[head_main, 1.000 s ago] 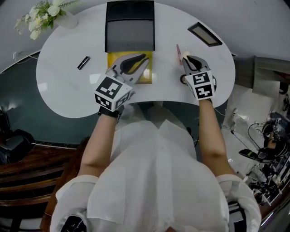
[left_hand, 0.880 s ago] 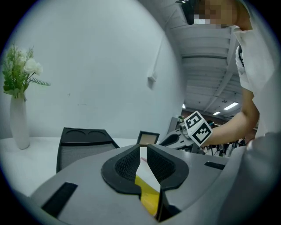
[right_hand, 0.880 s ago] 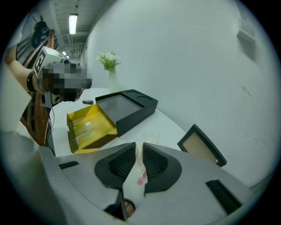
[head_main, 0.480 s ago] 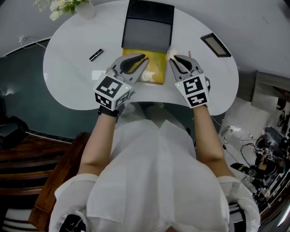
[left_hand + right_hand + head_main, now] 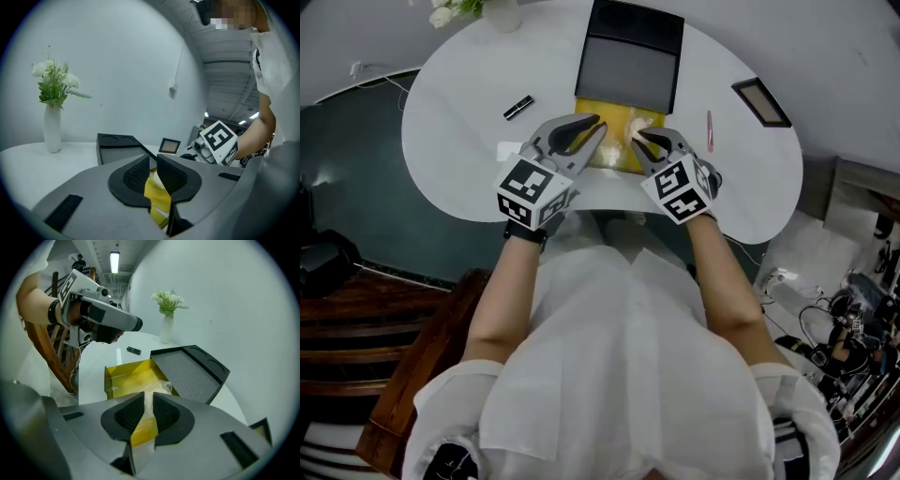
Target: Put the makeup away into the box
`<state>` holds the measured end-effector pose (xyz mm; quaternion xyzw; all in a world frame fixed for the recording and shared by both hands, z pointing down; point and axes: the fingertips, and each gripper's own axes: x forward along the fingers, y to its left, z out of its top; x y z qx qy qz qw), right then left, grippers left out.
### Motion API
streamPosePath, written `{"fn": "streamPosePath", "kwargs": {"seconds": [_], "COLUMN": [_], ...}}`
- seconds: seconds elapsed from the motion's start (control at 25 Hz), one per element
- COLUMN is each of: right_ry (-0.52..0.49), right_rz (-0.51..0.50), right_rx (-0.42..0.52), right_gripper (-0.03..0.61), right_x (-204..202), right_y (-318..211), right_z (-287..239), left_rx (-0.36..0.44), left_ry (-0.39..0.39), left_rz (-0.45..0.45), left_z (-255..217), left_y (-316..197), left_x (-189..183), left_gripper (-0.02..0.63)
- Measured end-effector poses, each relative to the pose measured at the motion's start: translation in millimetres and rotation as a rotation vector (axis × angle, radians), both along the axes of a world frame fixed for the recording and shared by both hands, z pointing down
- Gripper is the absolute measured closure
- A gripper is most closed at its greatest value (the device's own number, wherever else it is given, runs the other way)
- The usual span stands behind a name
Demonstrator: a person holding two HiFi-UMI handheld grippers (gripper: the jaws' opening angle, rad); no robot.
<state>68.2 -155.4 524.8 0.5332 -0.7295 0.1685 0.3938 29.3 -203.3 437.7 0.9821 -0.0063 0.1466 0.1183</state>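
My left claw pinches the yellow cardboard box's wall. My right claw pinches a pale plastic-wrapped pad above it.

White short-sleeved top, a grey gripper on each hand

In the head view a loose white top with short sleeves fills the lower centre, and a dark strap rings the wrist at centre left. The left gripper and right gripper have light grey moulded shells and black jaws with cross-hatched pads. Each carries a white cube printed with black square markers.
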Motion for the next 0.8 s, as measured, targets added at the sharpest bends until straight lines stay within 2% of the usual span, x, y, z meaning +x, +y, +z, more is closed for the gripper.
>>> {"fn": "streamPosePath", "kwargs": {"seconds": [0.2, 0.4, 0.8], "right_ry": [-0.001, -0.007, -0.052], "right_rz": [0.004, 0.013, 0.109], "right_rx": [-0.055, -0.093, -0.032], "right_gripper": [0.526, 0.482, 0.476], "right_x": [-1, 0, 18], "right_y": [4, 9, 13], "right_z": [20, 30, 10], "left_rx": [0.001, 0.001, 0.004], "left_ry": [0.001, 0.0, 0.008], "left_rz": [0.013, 0.026, 0.071], "left_z": [0, 0, -2], "left_y": [0, 2, 9], "left_x": [-2, -2, 15], "left_gripper": [0.558, 0.558, 0.558]}}
